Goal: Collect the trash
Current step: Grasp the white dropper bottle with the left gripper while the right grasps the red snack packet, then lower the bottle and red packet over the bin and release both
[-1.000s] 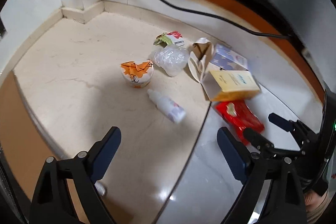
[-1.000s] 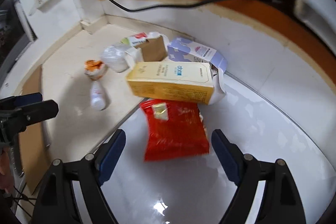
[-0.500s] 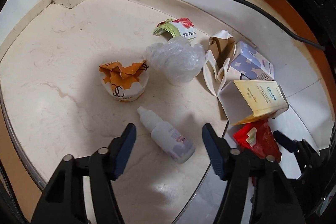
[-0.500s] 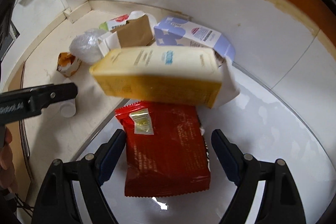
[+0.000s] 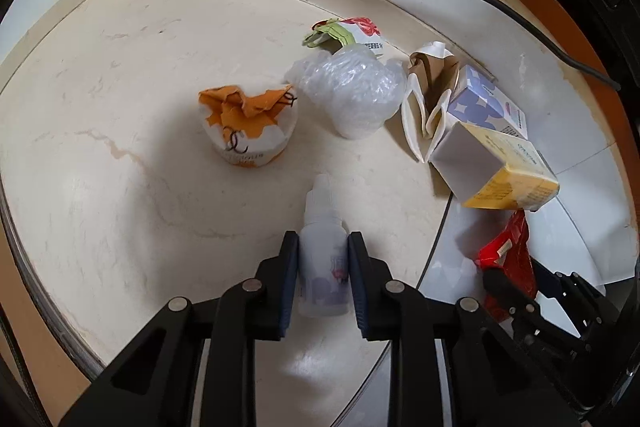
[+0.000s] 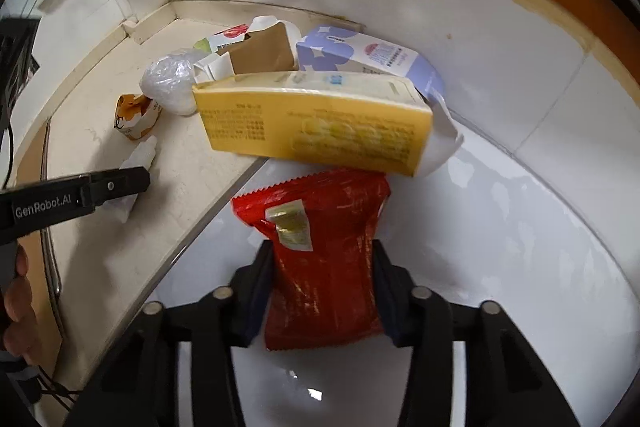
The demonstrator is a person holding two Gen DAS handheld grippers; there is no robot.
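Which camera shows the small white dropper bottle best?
The left wrist view: the dropper bottle lies whole between the left gripper pads. The right wrist view shows only its cap end, beside that gripper's finger.

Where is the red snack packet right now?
In the right wrist view, the red snack packet lies on the white floor tile between the right gripper jaws, just below the yellow box.

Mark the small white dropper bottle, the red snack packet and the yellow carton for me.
Small white dropper bottle (image 5: 323,263), left wrist view: on its body, between the pads.
Red snack packet (image 6: 326,267), right wrist view: on its middle, between the pads.
Yellow carton (image 6: 320,131), right wrist view: on its printed long side.
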